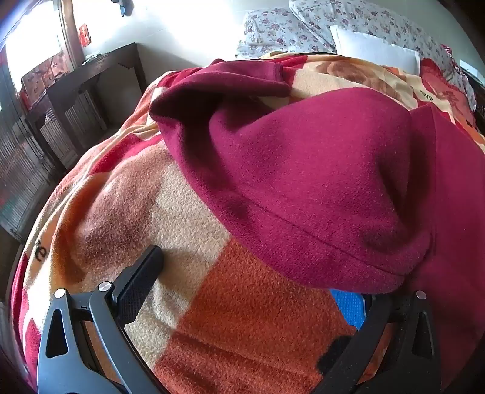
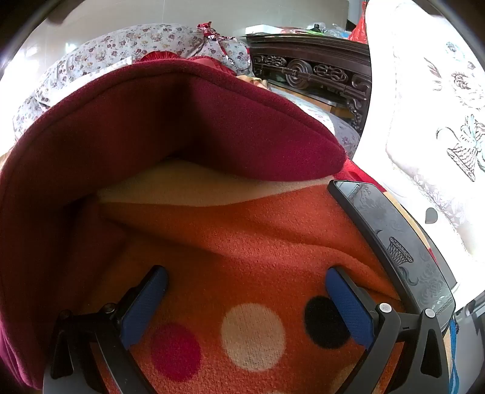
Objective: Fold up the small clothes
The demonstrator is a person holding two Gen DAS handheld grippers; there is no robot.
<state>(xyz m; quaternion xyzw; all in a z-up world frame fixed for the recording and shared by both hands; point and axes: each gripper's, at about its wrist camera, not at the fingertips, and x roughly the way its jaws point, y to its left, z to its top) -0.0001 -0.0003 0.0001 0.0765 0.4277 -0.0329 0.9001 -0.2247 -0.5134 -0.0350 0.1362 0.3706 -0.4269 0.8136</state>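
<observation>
A maroon fleece garment [image 1: 318, 181] lies on the bed, spread over an orange, cream and red blanket [image 1: 212, 303], with flowered bedding [image 1: 303, 27] piled at the far end. The left claw [image 1: 251, 291] points down at the blanket with its jaws spread as wide as they go; its left finger rests near bare blanket, while the garment's hemmed near edge drapes over the top of its right finger, yet nothing is pinched. The right claw [image 2: 245, 303] is just as wide open and holds nothing, hanging above the blanket's spotted patch, with the garment [image 2: 151, 127] arching up just beyond it, its edge lifted so the cream blanket shows underneath. By the look of it, this is the moment between grips: the cloth is laid out, or partly doubled, and both claws are free. The next move seems to call for each claw to slide onto the near hem, one at each side, close on a single layer, then carry it over toward the far edge evenly.
</observation>
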